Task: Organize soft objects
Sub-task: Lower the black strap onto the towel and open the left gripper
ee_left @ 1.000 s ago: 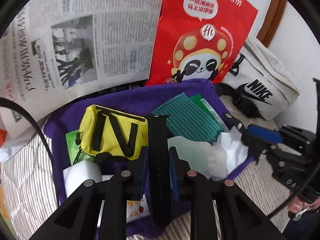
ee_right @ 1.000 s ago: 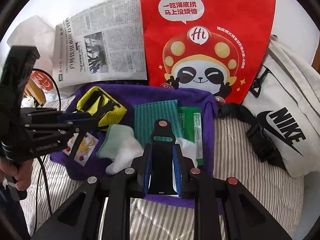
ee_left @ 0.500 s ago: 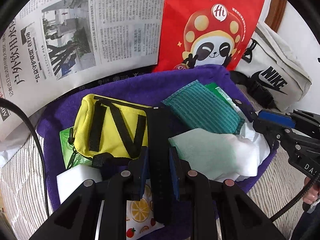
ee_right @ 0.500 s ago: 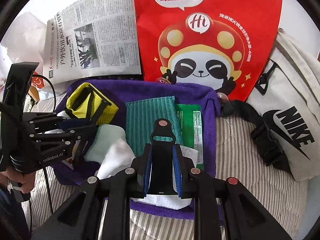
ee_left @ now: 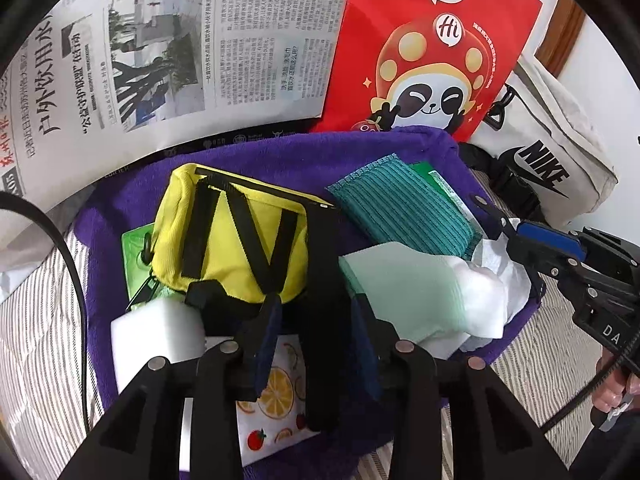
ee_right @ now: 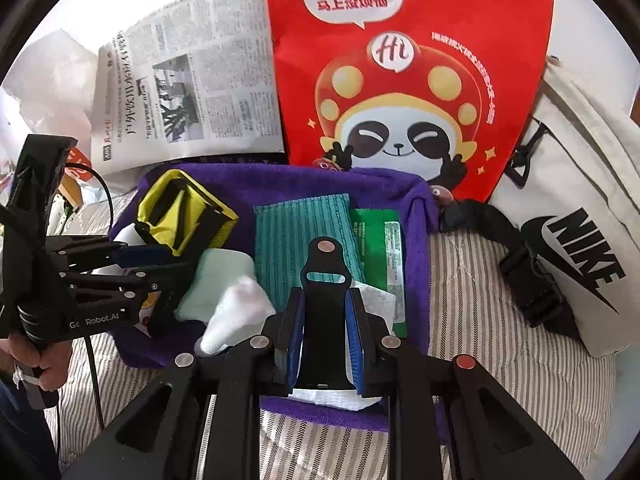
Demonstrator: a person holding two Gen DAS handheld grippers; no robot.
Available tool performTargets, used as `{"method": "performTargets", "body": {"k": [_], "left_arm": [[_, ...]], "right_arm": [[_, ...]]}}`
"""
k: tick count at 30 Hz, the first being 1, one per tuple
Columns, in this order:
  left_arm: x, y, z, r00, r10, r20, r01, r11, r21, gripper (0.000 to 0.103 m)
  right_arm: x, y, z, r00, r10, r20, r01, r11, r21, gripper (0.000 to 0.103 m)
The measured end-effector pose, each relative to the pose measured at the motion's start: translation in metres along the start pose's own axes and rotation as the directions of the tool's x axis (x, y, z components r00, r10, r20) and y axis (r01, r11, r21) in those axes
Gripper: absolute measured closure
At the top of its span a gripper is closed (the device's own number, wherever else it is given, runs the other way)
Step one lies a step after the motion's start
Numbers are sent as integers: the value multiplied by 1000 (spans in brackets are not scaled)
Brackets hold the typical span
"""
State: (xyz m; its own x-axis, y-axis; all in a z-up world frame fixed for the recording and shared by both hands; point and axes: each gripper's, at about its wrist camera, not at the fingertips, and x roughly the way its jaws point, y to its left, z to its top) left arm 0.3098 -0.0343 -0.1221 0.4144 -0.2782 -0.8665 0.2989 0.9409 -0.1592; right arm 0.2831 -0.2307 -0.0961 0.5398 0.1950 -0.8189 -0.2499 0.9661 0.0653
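Observation:
A purple towel lies on the bed with soft items on it: a yellow pouch, a teal ribbed cloth, a pale green and white sock and a white sponge. My left gripper hangs low over the towel and its jaws are opening. A black watch strap lies between them with a gap on each side. My right gripper is shut on a second black strap piece, above the teal cloth and a white tissue.
A newspaper and a red panda-print bag stand behind the towel. A white Nike bag with a black buckle strap lies to the right on the striped sheet. A green packet and a fruit-print pack also lie on the towel.
The left jaws have spread away from the black strap, which they gripped before. Both views have come closer to the towel. The right grip is unchanged.

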Motion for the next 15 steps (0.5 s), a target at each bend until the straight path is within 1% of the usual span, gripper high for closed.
{"method": "performTargets", "body": {"k": [2, 6, 10, 15], "left_arm": [[-5, -2, 1, 1000, 15, 2, -15, 1000, 2, 68], [-19, -2, 3, 999, 39, 23, -39, 999, 3, 56], [-30, 7, 5, 999, 33, 42, -31, 999, -33, 56], [-45, 24, 4, 997, 41, 71, -35, 996, -82, 53]], "right_arm": [[-4, 2, 0, 1000, 6, 9, -6, 1000, -6, 82], [-10, 5, 7, 999, 41, 30, -41, 999, -7, 82], [-5, 10, 19, 999, 40, 36, -40, 999, -19, 82], [22, 13, 26, 999, 35, -7, -36, 999, -30, 82]]}}
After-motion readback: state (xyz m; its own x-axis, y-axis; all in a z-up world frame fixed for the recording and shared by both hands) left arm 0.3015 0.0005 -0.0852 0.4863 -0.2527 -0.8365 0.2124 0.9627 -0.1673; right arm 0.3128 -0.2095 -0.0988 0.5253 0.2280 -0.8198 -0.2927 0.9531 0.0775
